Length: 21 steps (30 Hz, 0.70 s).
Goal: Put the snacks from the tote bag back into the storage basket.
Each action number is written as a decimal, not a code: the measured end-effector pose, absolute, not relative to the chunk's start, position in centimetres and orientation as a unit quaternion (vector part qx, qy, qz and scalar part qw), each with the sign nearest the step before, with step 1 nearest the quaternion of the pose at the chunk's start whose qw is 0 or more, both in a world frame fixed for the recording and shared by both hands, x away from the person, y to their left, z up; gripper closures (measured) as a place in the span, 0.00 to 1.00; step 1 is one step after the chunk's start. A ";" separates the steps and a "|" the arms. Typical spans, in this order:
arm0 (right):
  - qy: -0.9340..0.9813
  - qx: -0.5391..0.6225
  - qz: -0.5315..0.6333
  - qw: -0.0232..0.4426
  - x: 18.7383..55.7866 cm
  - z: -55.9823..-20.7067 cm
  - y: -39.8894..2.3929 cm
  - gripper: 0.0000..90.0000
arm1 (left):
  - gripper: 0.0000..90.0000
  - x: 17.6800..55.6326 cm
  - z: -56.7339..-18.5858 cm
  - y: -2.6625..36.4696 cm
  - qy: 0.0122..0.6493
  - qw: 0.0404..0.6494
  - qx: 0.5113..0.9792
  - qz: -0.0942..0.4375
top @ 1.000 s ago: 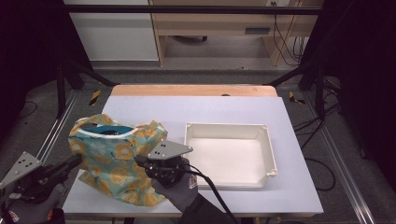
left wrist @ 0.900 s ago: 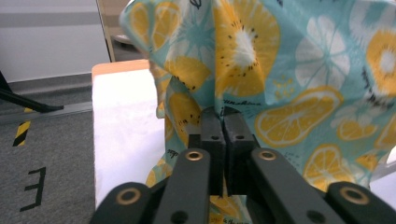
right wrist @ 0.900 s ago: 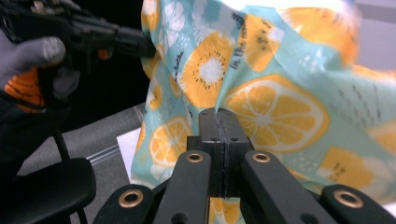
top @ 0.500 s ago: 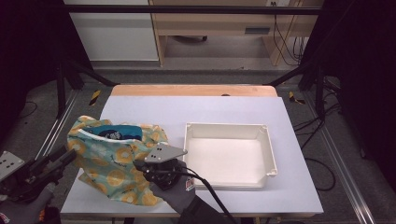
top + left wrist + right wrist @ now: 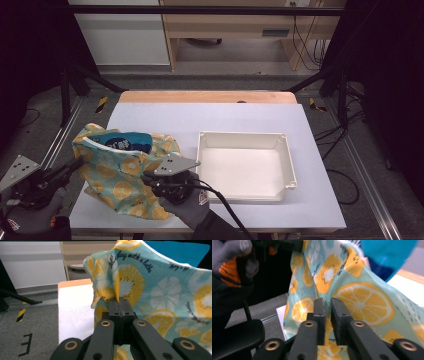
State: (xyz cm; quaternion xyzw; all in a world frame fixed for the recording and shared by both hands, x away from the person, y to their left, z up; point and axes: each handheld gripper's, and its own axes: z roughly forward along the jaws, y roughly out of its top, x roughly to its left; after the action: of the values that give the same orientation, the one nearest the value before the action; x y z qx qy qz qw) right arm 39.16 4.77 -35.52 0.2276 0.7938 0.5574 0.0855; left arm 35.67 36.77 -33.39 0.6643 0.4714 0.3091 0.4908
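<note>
My left tongs [image 5: 119,305] are clenched on the bag [image 5: 117,172] edge at the desk's [image 5: 250,117] left. Right tongs [image 5: 327,305] just eased apart, cloth loose between. Blue pack [image 5: 125,142] still inside, tray [image 5: 290,165] empty.

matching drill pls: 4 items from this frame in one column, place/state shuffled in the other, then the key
Things
1. Teal fabric bag with orange citrus print
2. Shallow white rectangular plastic tray
3. Blue packet with dark lettering
4. Left gripper

Places or states
A. sticks out of the bag's open top
B. jaws shut on a fold of the fabric
C. sits empty on the right half of the table
D. stands on the table's left front corner, mouth held open

Pairs: 1-D, 2-C, 3-A, 4-B
</note>
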 end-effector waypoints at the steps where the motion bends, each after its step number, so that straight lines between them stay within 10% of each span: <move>1: 0.790 0.229 0.563 0.087 39.2 -35.3 4.5 0.87 | 1.00 35.7 -33.4 36.8 0.471 0.491 0.665 0.308; 13: 0.766 0.261 0.568 0.150 41.9 -34.2 1.8 0.54 | 1.00 35.6 -33.4 36.8 0.464 0.492 0.670 0.305; 21: 0.792 0.262 0.532 0.145 42.1 -35.7 2.5 1.00 | 1.00 35.2 -33.3 37.2 0.467 0.494 0.665 0.308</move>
State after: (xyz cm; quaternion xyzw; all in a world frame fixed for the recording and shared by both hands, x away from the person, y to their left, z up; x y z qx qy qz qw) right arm 42.10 2.53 -35.71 0.2623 0.7915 0.5324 0.1454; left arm 35.25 37.20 -33.34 0.6654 0.4666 0.3084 0.4944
